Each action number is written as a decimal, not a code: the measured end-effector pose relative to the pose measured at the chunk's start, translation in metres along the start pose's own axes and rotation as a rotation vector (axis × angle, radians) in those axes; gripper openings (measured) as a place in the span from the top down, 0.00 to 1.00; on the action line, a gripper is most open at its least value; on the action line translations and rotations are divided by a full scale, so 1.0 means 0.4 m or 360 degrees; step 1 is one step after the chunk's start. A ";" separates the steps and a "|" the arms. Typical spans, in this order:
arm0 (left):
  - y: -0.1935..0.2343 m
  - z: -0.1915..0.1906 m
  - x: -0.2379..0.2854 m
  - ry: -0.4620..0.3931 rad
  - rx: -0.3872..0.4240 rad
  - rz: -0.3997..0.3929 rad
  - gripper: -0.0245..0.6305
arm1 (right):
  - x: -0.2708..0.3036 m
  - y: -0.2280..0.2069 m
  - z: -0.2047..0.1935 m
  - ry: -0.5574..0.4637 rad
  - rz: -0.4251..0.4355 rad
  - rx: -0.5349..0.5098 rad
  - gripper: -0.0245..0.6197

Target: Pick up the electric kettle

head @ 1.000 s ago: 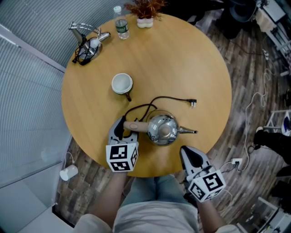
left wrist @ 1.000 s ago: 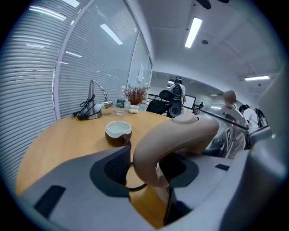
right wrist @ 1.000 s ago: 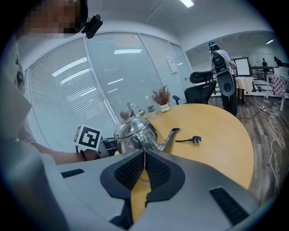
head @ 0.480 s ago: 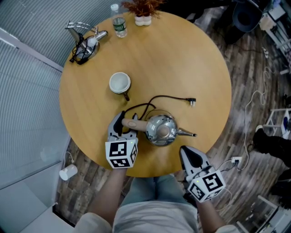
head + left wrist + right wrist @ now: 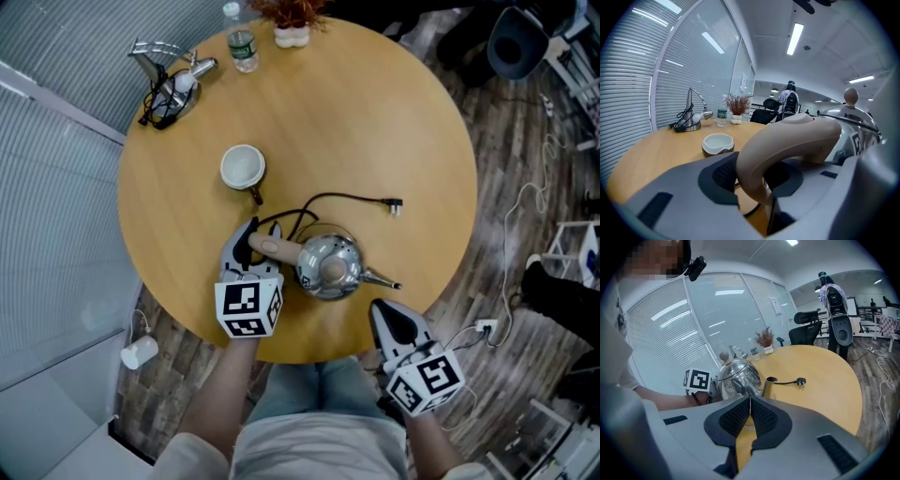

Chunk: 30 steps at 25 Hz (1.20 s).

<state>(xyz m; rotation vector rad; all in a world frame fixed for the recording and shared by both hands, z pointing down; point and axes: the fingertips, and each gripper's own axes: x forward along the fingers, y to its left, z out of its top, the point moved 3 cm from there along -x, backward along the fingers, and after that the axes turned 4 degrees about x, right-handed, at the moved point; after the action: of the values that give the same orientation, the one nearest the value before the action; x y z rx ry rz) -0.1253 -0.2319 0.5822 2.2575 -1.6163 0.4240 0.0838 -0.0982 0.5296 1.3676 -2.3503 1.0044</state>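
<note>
A shiny steel electric kettle [image 5: 328, 265] stands on the round wooden table [image 5: 375, 112] near its front edge, spout to the right and beige handle [image 5: 272, 247] to the left. My left gripper [image 5: 261, 240] reaches around that handle. In the left gripper view the handle [image 5: 787, 140] lies between the jaws, which are closing, with a dark gap still beside the right pad. My right gripper [image 5: 379, 313] hangs at the table's front edge, right of the kettle. It is shut and empty, its pads meeting in front of the kettle [image 5: 736, 376].
The kettle's black cord curls behind it and ends in a plug [image 5: 396, 206]. A white cup [image 5: 243, 168] sits behind the left gripper. At the far edge are a water bottle [image 5: 243, 47], a small potted plant [image 5: 291, 23] and a metal stand with cables [image 5: 164, 80].
The left gripper has slid forward along the kettle's handle, which now sits deeper between its jaws, and the jaws have narrowed. The right gripper has stayed put.
</note>
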 end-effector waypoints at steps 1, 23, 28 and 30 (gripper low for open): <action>-0.001 0.000 0.003 0.0002 0.0005 -0.0001 0.76 | 0.000 -0.001 -0.001 0.0001 -0.0001 0.0002 0.91; 0.007 -0.009 -0.028 -0.0019 -0.0114 0.0254 0.81 | -0.015 -0.014 -0.009 0.0003 -0.0002 0.0016 0.91; 0.003 -0.007 -0.036 -0.0005 -0.0124 0.0304 0.81 | -0.017 -0.013 -0.009 0.0001 0.0011 0.0015 0.91; 0.001 -0.009 -0.041 0.0011 -0.0133 0.0314 0.81 | -0.020 -0.012 -0.007 -0.0001 0.0017 0.0011 0.91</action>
<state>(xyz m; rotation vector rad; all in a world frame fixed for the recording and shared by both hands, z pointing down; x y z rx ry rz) -0.1309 -0.2166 0.5786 2.0424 -1.8263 0.4040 0.0917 -0.0923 0.5296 1.3597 -2.3594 1.0161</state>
